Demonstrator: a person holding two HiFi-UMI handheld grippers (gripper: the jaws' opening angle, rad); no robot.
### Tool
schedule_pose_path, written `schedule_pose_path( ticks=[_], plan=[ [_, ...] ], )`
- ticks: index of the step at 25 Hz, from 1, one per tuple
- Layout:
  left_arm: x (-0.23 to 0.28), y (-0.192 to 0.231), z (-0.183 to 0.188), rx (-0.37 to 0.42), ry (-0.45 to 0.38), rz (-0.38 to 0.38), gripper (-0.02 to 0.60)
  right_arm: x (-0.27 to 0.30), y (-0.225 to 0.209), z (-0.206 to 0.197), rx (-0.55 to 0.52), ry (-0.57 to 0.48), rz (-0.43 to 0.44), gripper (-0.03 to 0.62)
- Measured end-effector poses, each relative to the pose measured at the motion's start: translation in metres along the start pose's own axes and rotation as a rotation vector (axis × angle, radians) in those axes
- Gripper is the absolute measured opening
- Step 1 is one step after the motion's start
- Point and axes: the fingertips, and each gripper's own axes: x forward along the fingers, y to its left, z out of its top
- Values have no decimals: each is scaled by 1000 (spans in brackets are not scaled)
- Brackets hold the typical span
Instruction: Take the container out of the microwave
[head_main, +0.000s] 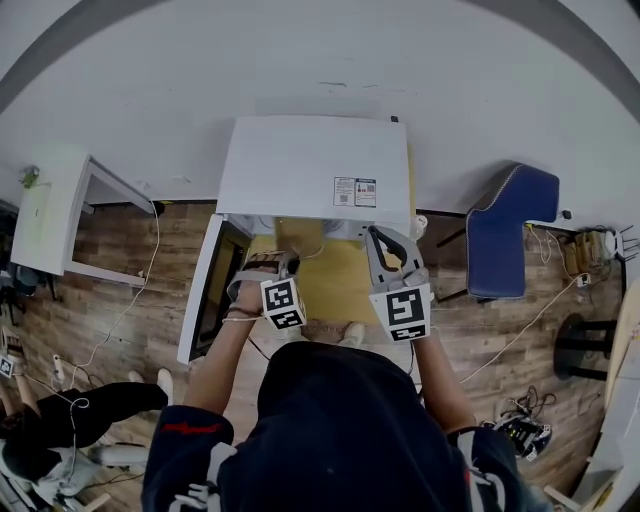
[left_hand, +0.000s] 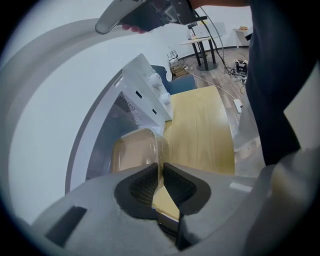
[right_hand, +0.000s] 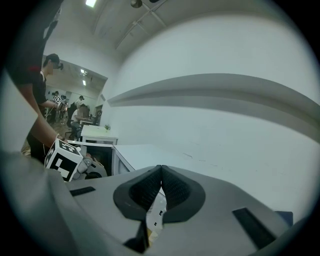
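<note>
We see a white microwave (head_main: 310, 165) at our 12 o'clock, standing on the yellow desk (head_main: 335, 285). Its door (head_main: 212, 290) is wide open and swings out toward 8 o'clock. The container (left_hand: 134, 152) is a see-through plastic box with round corners and something tan inside. It is at the mouth of the microwave, on the side nearest us. Our left gripper (left_hand: 161, 169) has its jaws pinched on the box's thin wall. We cannot tell if the box is lifted.

container (left_hand: 131, 152) — lower part hidden, behind jaws
</note>
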Motion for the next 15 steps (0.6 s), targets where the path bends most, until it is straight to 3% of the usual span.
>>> schedule_pose_path(
  ticks=[15],
  plan=[
    [-54, -65, 17, -151, 81, 68, 48, -9, 26, -13, -10, -48, 197, 8]
  ],
)
